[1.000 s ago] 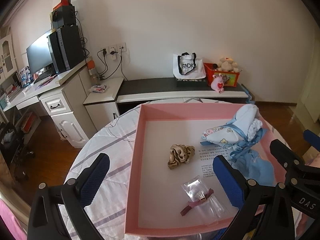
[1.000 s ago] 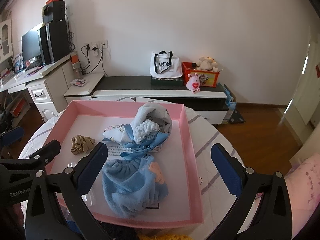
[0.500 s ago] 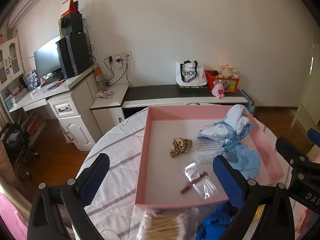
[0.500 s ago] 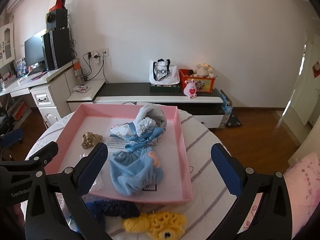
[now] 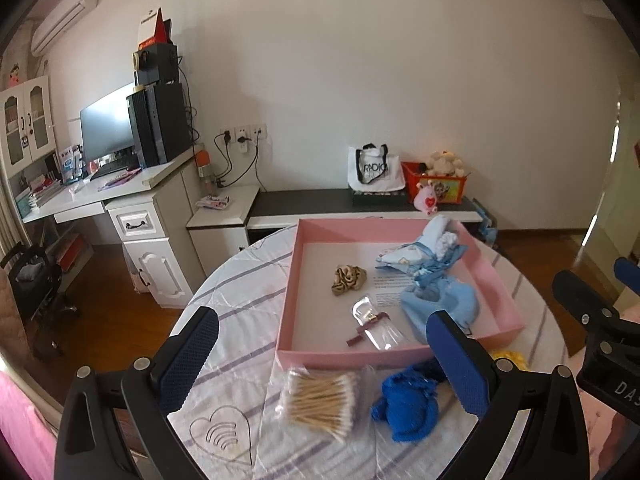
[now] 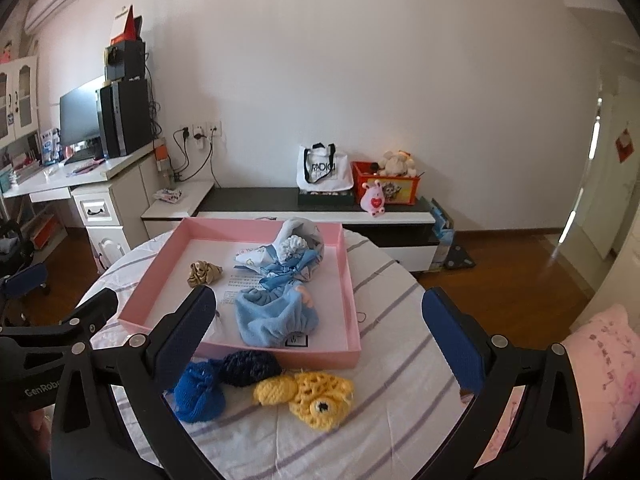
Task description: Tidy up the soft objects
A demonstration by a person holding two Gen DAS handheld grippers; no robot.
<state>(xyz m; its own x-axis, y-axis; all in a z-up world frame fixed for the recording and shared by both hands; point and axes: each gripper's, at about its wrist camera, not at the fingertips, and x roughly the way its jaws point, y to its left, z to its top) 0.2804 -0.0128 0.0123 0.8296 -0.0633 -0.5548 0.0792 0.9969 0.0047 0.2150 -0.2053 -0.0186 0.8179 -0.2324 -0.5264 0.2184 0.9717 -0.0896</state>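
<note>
Right wrist view: a yellow crocheted toy and a blue knitted piece lie on the striped tablecloth just before the pink tray; both the left gripper and right gripper hover above, jaws spread wide and empty.

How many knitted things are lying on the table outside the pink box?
3, all just in front of the pink box: a blue one at left, a dark navy one against the box wall, a yellow one at right. The jaws may hide more.
</note>
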